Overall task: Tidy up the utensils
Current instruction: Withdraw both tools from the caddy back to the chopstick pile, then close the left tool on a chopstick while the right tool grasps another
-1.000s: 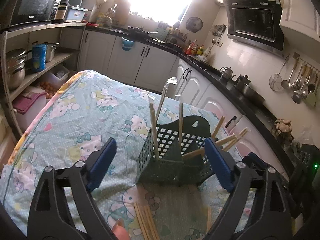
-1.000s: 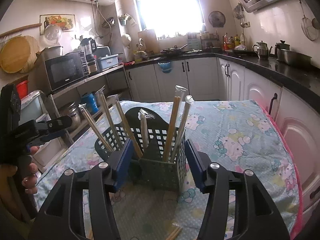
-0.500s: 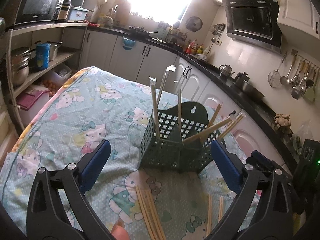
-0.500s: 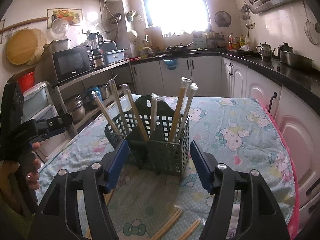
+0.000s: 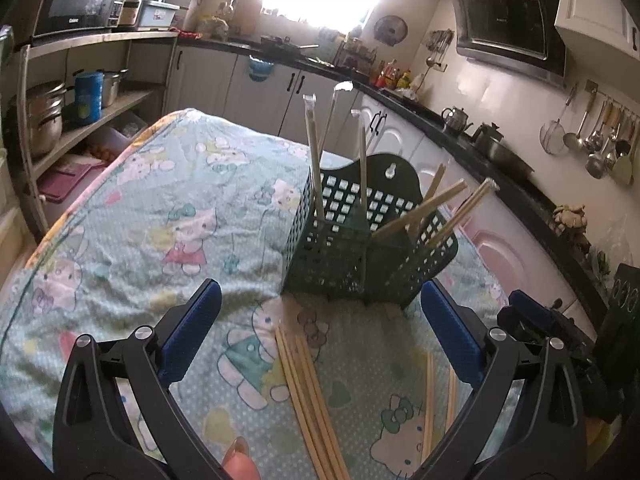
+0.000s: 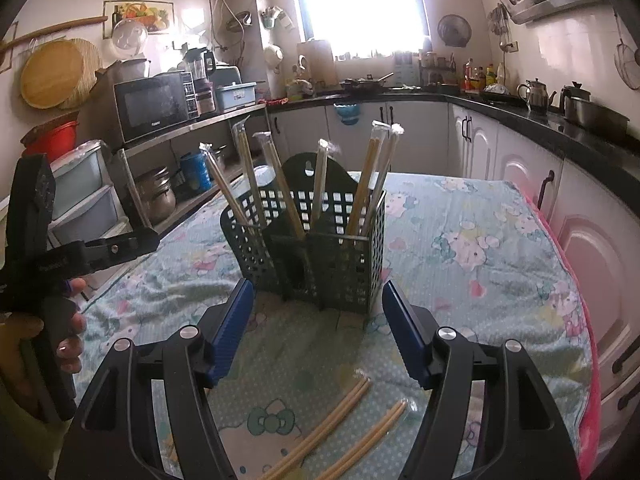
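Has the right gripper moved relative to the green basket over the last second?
Yes. The right gripper has pulled back toward the person: the green basket no longer sits between its fingers, and more chopsticks show on the tablecloth.

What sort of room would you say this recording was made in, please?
Almost certainly a home kitchen: a range hood on the tiled wall, ladles hanging from hooks, a microwave on a shelf, and kettles on the dark counter.

microwave (image 6: 152,105), kettle (image 6: 536,94), patterned tablecloth (image 5: 160,216)
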The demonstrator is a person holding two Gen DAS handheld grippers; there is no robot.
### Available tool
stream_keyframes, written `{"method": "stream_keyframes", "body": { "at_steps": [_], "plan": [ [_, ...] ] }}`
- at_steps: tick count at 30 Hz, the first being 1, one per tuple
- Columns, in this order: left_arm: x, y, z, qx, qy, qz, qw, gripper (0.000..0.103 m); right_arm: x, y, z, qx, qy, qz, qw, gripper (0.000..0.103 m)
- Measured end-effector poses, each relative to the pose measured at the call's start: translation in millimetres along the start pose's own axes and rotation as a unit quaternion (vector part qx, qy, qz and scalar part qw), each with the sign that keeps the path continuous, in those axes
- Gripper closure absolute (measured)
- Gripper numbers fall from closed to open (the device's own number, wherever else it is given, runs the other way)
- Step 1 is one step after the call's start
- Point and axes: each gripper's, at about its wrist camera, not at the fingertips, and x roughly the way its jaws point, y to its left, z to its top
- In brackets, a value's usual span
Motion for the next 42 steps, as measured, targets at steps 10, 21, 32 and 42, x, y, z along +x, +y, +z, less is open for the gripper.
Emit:
{"method": "stream_keyframes", "body": {
  "at_steps": [10,21,32,42],
  "plan": [
    [5,-7,-22,0.011,0.025,0.005,0.9996,0.012,-4,-1,-19,0.000,0.016,0.002,1.000,0.038],
    [13,-12,-49,0.020,0.057,0.015,0.9980,0.012,-7,-5,-38,0.003,0.037,0.003,0.999,0.038],
    [24,-4,-75,0.018,0.092,0.031,0.9951,0.020,3,-5,-60,-0.001,0.070,0.015,0.997,0.038],
    [49,21,-78,-0.027,0.131,0.029,0.9906,0.060,25,-3,-66,-0.011,0.106,0.025,0.994,0.038]
  ]
}}
